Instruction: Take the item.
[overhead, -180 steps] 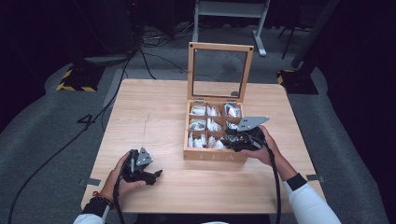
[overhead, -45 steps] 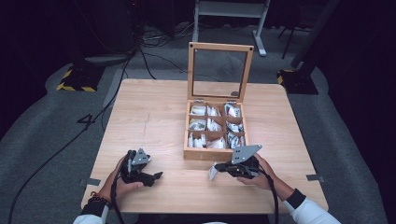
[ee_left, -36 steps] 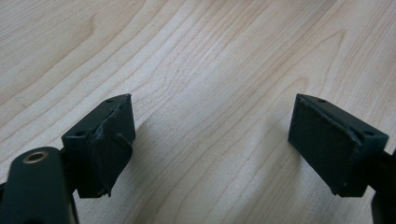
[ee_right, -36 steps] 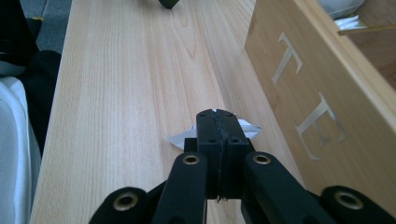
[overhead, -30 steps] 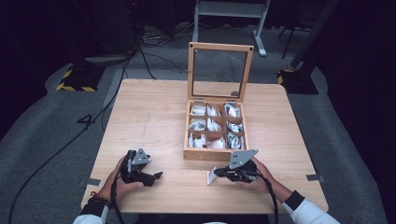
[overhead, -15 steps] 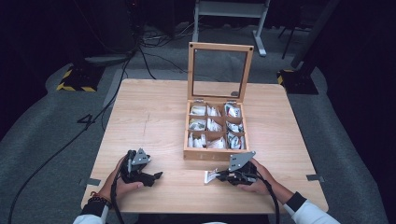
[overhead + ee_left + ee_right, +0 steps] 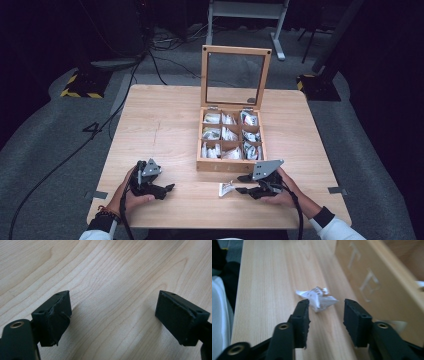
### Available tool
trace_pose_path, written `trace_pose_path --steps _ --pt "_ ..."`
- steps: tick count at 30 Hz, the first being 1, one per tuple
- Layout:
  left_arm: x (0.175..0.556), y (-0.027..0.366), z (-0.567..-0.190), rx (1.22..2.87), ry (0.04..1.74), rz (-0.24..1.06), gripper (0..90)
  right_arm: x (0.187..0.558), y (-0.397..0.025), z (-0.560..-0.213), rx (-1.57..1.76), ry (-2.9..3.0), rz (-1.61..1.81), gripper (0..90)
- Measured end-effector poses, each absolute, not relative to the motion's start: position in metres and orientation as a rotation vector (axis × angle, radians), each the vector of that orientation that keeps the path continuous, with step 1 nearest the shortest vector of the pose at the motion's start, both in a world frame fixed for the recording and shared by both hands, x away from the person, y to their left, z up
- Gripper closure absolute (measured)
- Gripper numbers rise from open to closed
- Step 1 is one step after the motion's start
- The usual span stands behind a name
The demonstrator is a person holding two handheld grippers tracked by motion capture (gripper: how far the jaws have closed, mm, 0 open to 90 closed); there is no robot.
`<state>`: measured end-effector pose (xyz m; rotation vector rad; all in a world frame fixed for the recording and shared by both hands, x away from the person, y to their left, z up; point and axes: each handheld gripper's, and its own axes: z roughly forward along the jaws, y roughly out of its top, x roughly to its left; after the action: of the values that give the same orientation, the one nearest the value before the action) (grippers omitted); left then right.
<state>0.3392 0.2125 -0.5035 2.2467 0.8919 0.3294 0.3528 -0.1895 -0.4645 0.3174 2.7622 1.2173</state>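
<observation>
Where the high view blurs it, right gripper [image 7: 325,312] fingers [image 7: 302,317] seemingly straddle the sachet [image 7: 318,298].

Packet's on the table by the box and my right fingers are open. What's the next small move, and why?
Probably draw the right gripper back: the packet lies on the table just ahead of its open fingers, apparently released beside the tea box.

Table layout, seen from the person's side

The box [image 7: 231,165] sits on the table [image 7: 165,120] right of centre, lid upright at its far side, 9 compartments holding packets. 1 tea packet [image 7: 226,188] lies on the table just before the box, between the left gripper [image 7: 167,188] and the right gripper [image 7: 241,184], closer to the right.
</observation>
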Motion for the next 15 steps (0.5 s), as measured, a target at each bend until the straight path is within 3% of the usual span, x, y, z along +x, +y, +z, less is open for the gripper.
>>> trace_pose_path --steps 15 --pt "0.350 0.208 -0.490 2.270 0.903 0.325 17.4 0.362 -0.216 -0.433 0.400 2.625 1.279 38.4"
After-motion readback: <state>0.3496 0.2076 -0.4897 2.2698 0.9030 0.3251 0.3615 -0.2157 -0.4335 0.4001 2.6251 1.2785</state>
